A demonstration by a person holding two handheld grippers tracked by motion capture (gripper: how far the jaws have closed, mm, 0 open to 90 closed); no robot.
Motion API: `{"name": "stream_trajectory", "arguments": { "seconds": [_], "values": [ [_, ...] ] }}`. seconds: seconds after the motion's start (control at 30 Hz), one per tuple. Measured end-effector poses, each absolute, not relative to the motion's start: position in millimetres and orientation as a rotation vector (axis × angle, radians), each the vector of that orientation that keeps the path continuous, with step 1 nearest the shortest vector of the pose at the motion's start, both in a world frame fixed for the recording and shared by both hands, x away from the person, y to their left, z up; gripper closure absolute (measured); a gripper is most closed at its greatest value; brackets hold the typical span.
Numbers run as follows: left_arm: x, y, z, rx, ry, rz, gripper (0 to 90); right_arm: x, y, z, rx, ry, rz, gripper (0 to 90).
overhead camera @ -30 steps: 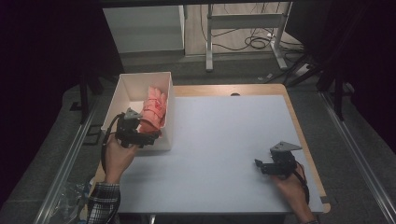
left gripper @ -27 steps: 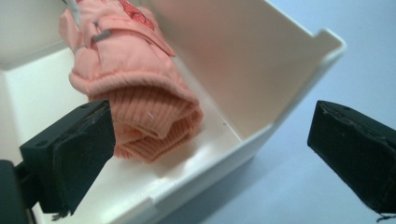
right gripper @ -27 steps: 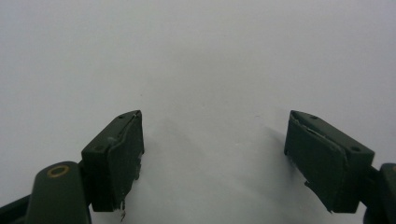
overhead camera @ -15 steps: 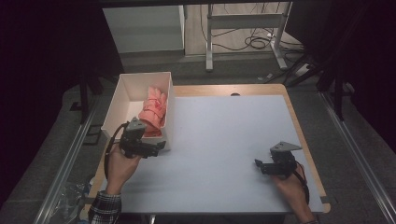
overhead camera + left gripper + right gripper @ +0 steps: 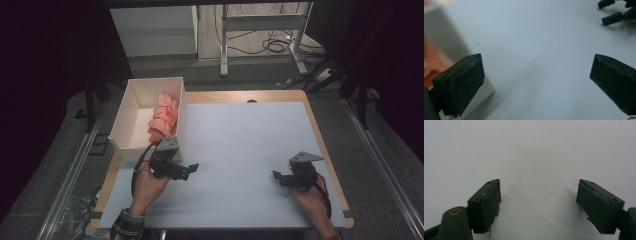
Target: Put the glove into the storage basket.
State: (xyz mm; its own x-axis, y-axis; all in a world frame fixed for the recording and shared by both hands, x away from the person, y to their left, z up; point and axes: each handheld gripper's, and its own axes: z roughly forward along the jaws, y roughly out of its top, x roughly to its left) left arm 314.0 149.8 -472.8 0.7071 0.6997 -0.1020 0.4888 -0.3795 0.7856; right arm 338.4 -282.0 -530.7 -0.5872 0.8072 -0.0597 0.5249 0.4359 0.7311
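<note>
Left tool (image 5: pixel 192 167): hanging wide open, gripping nothing, just beside the white box (image 5: pixel 131 118)
Pink cloth (image 5: pixel 163 118): lying bunched inside the box
Right tool (image 5: pixel 276 175): sitting open, empty, over the table (image 5: pixel 250 140)

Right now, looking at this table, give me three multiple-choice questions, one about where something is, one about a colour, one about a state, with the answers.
1. Where does the pink cloth lie?
A. Inside the white box
B. On the bare table
C. Between the jaws of the right gripper

2. What colour is the box?
A. Black
B. White
C. Green

3. How does the left gripper stand?
A. Shut on the cloth
B. Shut on nothing
C. Open, holding nothing

Answers:
1. A, the high view shows the cloth against the box's right wall.
2. B, its walls are white in the high view.
3. C, the left gripper view shows its jaws wide apart with only table between them.
</note>
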Motion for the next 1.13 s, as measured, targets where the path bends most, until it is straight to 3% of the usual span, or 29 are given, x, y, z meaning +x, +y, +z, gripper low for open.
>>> {"name": "stream_trajectory", "arguments": {
  "seconds": [0.6, 1.13],
  "values": [
    [315, 103, -523, 2.181, 0.817, 0.229, 0.2, 338, -282, -531, 1.129, 2.291, 0.957, 20.1],
    [314, 84, -547, 2.266, 0.783, 0.27, 0.0, 338, -282, -531, 1.128, 2.291, 0.959, 20.0]
  ]
}}
